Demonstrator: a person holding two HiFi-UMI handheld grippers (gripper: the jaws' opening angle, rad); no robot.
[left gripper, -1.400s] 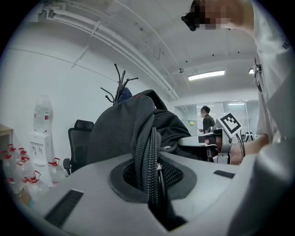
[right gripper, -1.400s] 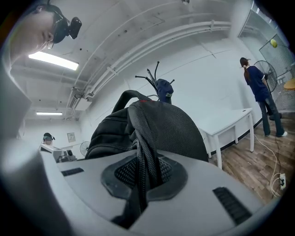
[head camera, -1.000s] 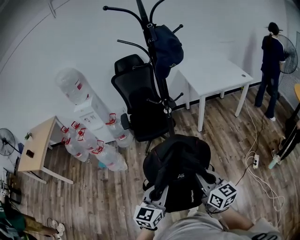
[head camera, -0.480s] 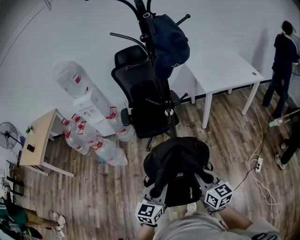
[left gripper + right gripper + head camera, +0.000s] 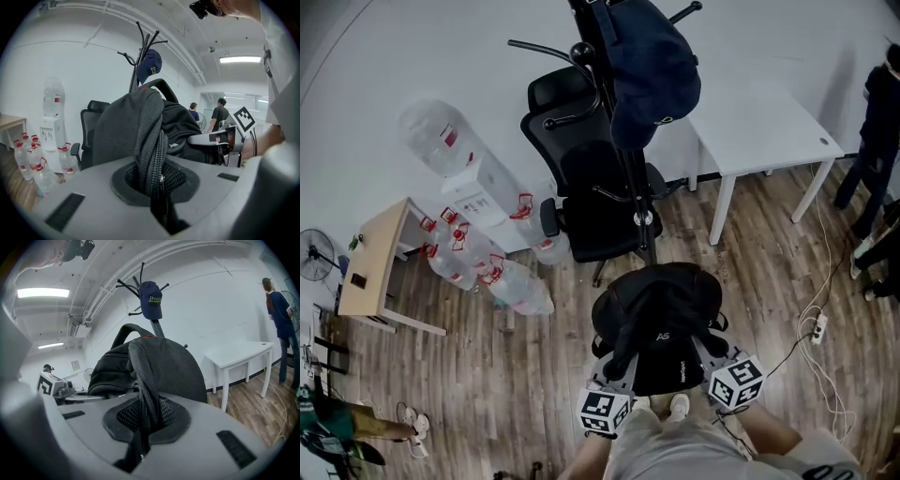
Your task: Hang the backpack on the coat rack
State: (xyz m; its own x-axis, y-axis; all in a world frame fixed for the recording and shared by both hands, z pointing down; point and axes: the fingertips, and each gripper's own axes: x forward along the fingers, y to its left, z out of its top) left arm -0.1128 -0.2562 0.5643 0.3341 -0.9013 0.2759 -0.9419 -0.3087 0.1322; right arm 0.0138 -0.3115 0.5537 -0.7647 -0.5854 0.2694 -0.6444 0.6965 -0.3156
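Note:
The black backpack [image 5: 659, 323] hangs in the air between my two grippers, just in front of the coat rack [image 5: 623, 141]. My left gripper [image 5: 622, 364] is shut on the backpack's left shoulder strap [image 5: 151, 159], whose mesh webbing is pinched between the jaws. My right gripper [image 5: 705, 352] is shut on the other strap [image 5: 146, 404] in the same way. The rack's black pole stands beyond the backpack [image 5: 136, 126], and a dark blue cap [image 5: 652, 66] hangs on one of its hooks. That cap [image 5: 151, 300] shows above the pack [image 5: 161, 366] in the right gripper view too.
A black office chair [image 5: 591, 187] stands right behind the rack's pole. A white table [image 5: 769, 131] is at the right, a water dispenser [image 5: 455, 159] with several bottles [image 5: 487, 281] at the left. A person [image 5: 881, 122] stands far right. A power strip and cable [image 5: 814, 326] lie on the wooden floor.
Both grippers have carried the backpack forward toward the coat rack. Rack, chair and table now sit nearer and larger in the head view. The grips on the straps are unchanged.

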